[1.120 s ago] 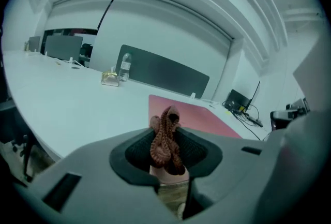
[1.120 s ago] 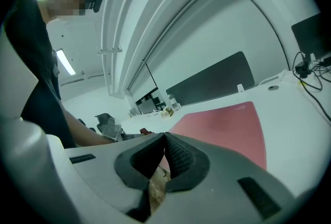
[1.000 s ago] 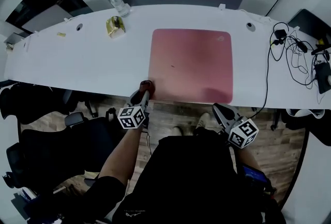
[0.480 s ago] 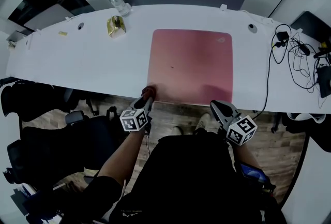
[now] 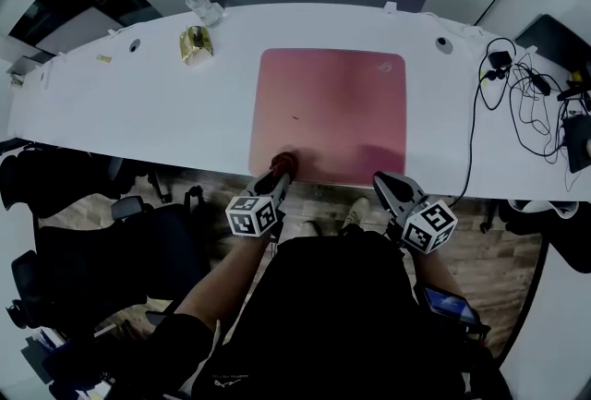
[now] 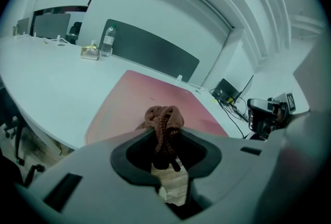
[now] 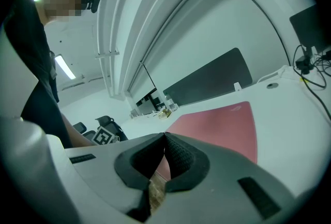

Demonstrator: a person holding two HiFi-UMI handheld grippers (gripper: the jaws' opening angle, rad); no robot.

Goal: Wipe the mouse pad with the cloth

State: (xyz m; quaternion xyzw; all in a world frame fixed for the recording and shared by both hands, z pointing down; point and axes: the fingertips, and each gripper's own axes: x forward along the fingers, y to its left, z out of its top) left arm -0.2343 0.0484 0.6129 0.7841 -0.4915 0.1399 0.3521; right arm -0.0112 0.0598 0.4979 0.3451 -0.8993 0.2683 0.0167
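Now left hand-held gripper (image 5: pixel 280 170) pinches cloth (image 5: pixel 284 160) at near edge of mouse pad (image 5: pixel 332 107); press flat, sweep overlapping strokes; right hand-held gripper (image 5: pixel 382 180) pressed together, empty, off pad's near-right corner.

Cool, even ceiling light leaves the white desk (image 5: pixel 120 112) bright and the floor (image 5: pixel 499 250) beneath dim. Strong fisheye bending, black corners; nearest foreground in both gripper views blurs.
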